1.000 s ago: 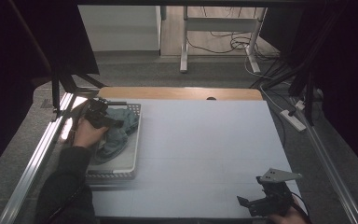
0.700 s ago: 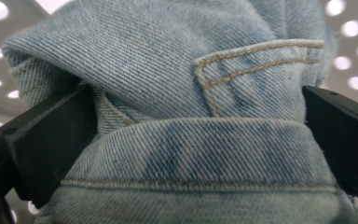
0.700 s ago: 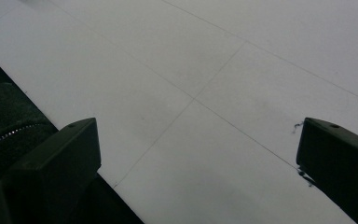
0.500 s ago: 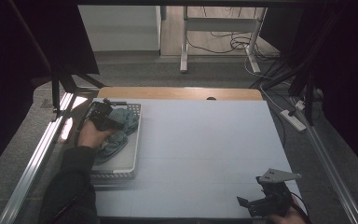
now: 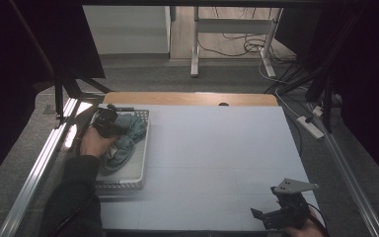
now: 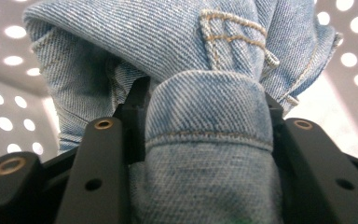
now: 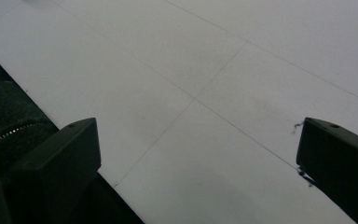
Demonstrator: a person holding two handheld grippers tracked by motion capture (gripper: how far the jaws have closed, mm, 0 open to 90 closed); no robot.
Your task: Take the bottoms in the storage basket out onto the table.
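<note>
A crumpled pair of blue jeans lies in a perforated white basket at the table's left side. My left gripper is down in the basket's far end, on top of the denim. In the left gripper view the jaws are shut on a thick rolled fold of the jeans, with a stitched hem running between them; my left gripper has the basket's holed wall behind it. My right gripper rests at the table's front right corner. Its jaws stand wide open over bare table, and my right gripper holds nothing.
The pale table stretches between basket and right gripper. A metal rail runs along the left edge. A power strip and cables lie on the floor at the right. A dark sleeve shows in the right gripper view.
The left hand and gripper shifted slightly on the jeans at the basket's far end. The right gripper has stayed in place.
</note>
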